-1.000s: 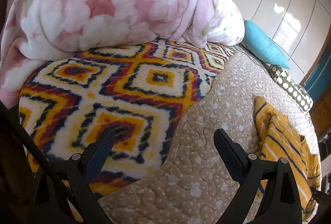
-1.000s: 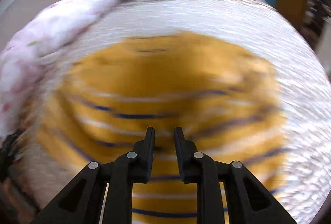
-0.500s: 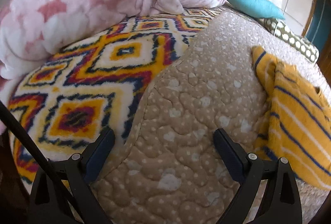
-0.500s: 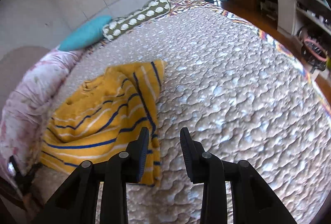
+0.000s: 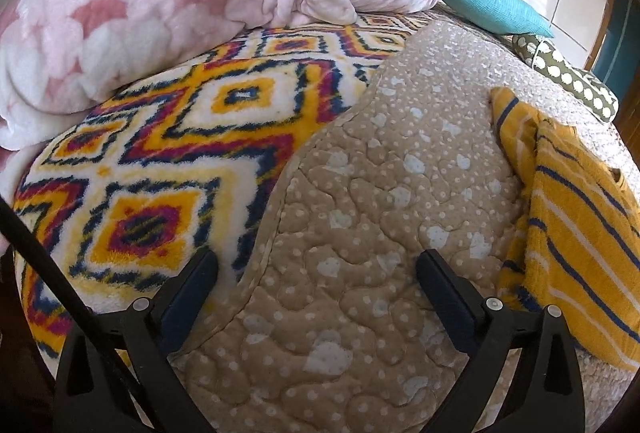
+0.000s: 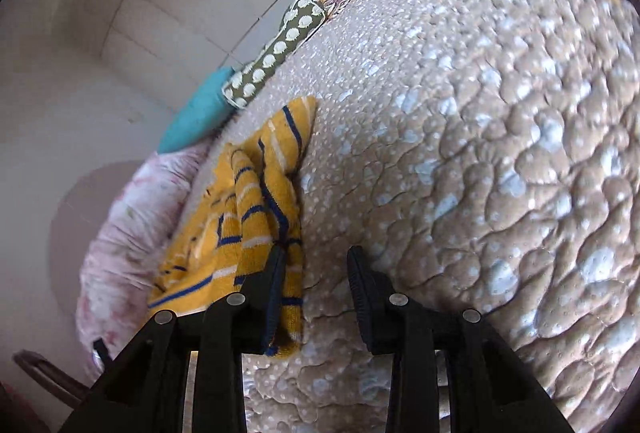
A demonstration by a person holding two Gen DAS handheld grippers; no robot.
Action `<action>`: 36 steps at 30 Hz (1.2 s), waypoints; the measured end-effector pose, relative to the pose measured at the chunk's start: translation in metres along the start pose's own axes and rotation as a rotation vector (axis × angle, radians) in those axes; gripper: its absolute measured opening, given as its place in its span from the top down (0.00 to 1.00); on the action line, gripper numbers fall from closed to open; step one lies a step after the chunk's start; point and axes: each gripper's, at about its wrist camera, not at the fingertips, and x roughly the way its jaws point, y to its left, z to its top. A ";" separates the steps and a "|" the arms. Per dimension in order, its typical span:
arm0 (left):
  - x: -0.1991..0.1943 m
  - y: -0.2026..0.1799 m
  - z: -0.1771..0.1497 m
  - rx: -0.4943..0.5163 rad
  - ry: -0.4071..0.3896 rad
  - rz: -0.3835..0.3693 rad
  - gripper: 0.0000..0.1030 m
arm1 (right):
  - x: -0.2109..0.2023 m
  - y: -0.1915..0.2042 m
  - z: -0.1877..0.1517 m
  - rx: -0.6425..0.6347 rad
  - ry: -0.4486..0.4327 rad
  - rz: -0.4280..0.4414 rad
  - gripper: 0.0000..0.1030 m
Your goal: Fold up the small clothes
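Right gripper [image 6: 314, 253] fingers spread, nothing pinched, left finger over the hem of the yellow, blue-striped knit top [image 6: 256, 217] on the beige quilted bedspread [image 6: 480, 153]. Left gripper [image 5: 316, 261] wide apart, empty, beside the top. Risk: grabbing quilt w/ hem, dragging the fold crooked.

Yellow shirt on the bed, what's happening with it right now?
The striped yellow shirt lies loosely bunched on the beige quilt, and nothing grips it. The left hand-held gripper is wide open over bare quilt, with the shirt off to its right. The right hand-held gripper is partly open at the shirt's near edge, one finger against the fabric, nothing between the fingers. Folding looks unfinished.
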 end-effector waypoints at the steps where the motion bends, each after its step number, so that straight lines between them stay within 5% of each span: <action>1: 0.000 0.000 0.000 0.001 0.000 0.003 0.03 | 0.001 -0.001 0.000 0.003 -0.002 0.006 0.68; 24: -0.014 -0.006 0.002 0.028 0.014 0.038 0.03 | -0.022 -0.019 -0.008 0.074 -0.053 0.144 0.66; 32: -0.088 -0.072 -0.028 0.202 -0.130 -0.170 0.03 | -0.020 -0.013 -0.006 0.062 -0.031 0.118 0.63; 35: -0.097 -0.103 -0.037 0.254 -0.130 -0.259 0.03 | -0.015 0.008 -0.002 -0.011 0.022 0.058 0.47; 36: -0.095 -0.112 -0.039 0.266 -0.119 -0.278 0.03 | -0.015 0.017 -0.002 -0.043 0.023 0.047 0.36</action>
